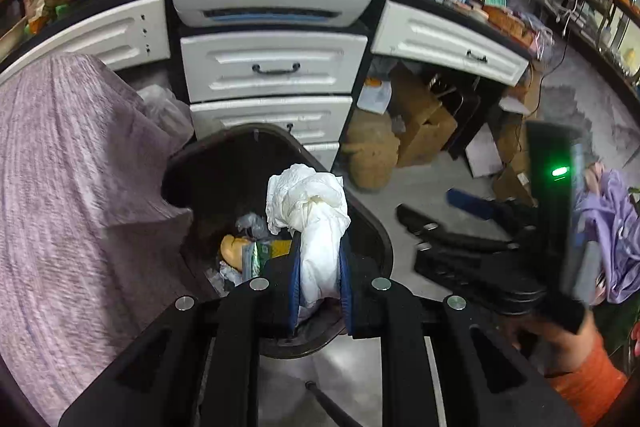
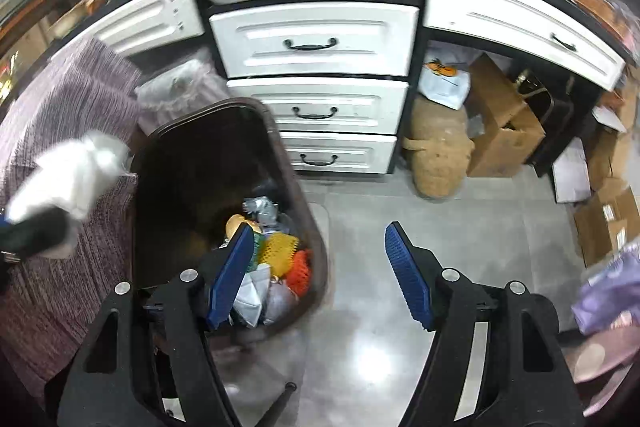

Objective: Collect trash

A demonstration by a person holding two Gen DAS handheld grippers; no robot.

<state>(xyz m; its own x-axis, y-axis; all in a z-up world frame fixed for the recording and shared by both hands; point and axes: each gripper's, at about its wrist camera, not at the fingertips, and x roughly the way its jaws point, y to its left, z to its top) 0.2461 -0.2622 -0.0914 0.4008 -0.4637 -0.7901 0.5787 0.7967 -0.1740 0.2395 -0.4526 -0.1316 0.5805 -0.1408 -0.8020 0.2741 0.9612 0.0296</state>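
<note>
White drawers (image 1: 272,69) under a cluttered counter (image 1: 460,3) back the grey floor, where a dark bin (image 1: 224,163) stands. The left gripper (image 1: 320,291) pinches a crumpled white tissue (image 1: 310,203) over the bin's near rim — the drop is due: ease the jaws apart. The right gripper (image 2: 320,275) gapes empty

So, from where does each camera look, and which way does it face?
Left wrist: on the left gripper, aimed down into the trash bin; its fingers clamp a white wad; right gripper and a hand show.
Right wrist: on the open right gripper, over bin rim and floor.
Shared: bin, white drawers.
</note>
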